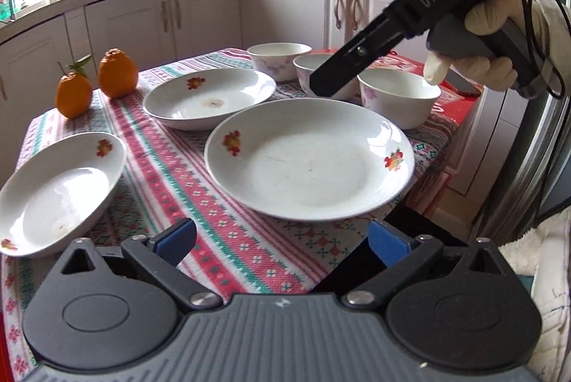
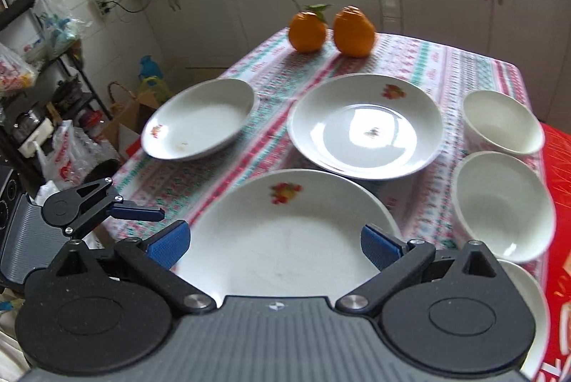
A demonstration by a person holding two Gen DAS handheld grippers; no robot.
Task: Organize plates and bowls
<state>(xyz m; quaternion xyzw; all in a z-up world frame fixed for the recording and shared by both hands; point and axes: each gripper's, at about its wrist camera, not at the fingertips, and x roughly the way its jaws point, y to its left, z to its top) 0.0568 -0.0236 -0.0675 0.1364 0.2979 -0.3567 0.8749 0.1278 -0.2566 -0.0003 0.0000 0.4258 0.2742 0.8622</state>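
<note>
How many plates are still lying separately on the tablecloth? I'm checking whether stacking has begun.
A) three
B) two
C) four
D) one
A: three white plates lie apart on the striped tablecloth, none on another: a near plate, a middle plate and a plate at the table's edge. Both hand-held grippers are open and hold nothing.

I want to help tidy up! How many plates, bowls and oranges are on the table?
Plates: 3
Bowls: 3
Oranges: 2
Total: 8
</note>
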